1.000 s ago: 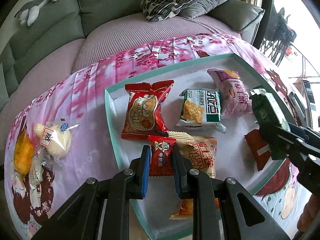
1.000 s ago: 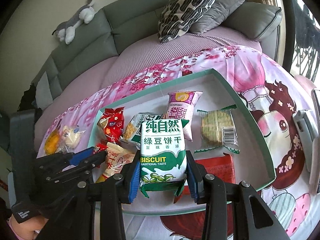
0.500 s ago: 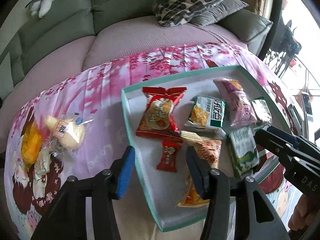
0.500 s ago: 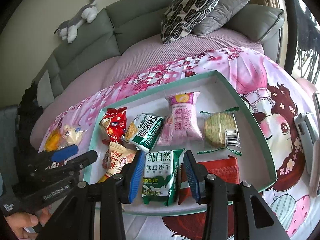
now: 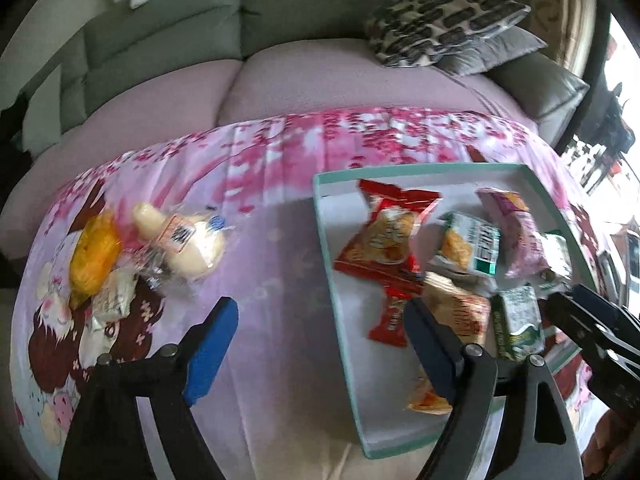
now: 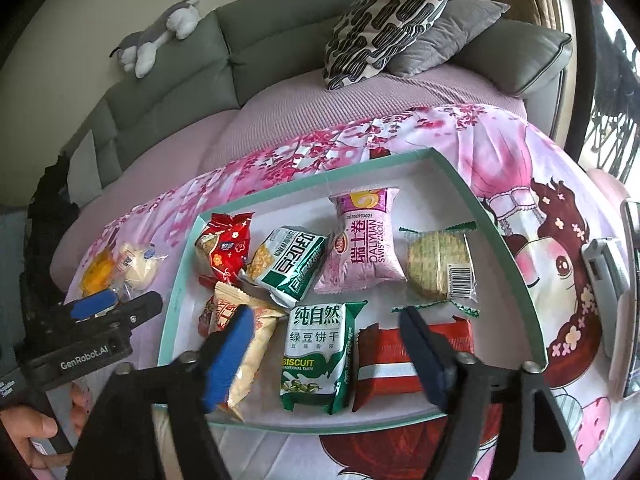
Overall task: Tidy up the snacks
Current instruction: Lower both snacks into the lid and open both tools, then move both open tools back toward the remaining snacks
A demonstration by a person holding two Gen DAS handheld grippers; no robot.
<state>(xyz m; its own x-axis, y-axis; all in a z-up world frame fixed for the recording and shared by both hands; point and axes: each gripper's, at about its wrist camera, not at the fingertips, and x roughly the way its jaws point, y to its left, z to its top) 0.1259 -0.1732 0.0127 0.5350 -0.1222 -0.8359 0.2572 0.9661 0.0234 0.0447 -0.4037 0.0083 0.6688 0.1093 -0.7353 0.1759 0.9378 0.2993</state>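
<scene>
A teal-rimmed white tray [image 6: 508, 248] on a pink cartoon cloth holds several snack packs. In the right wrist view, my right gripper [image 6: 326, 354] hangs over the tray's near edge with its jaws opening. The green biscuit packet [image 6: 316, 356] lies flat between the pads, and neither pad touches it. In the left wrist view, my left gripper [image 5: 320, 344] straddles the tray's left wall [image 5: 326, 240], its jaws opening on nothing. The small red packet [image 5: 394, 316] lies in the tray just left of the right finger. A cream bun pack [image 5: 188, 248] and a yellow snack [image 5: 94, 260] lie on the cloth outside the tray.
The tray also holds a red pack [image 5: 384, 240], a green-white packet [image 6: 288, 264], a pink swiss roll [image 6: 360, 248], a round biscuit [image 6: 438, 264], a red box [image 6: 408, 360] and a beige packet [image 6: 248, 320]. A grey device [image 6: 604, 276] lies at the right. Behind are a sofa, cushions and a plush toy [image 6: 160, 32].
Both grippers opened. The left let go of the small red packet into the tray and shifted left. The right released the green biscuit packet, which now lies flat in the tray.
</scene>
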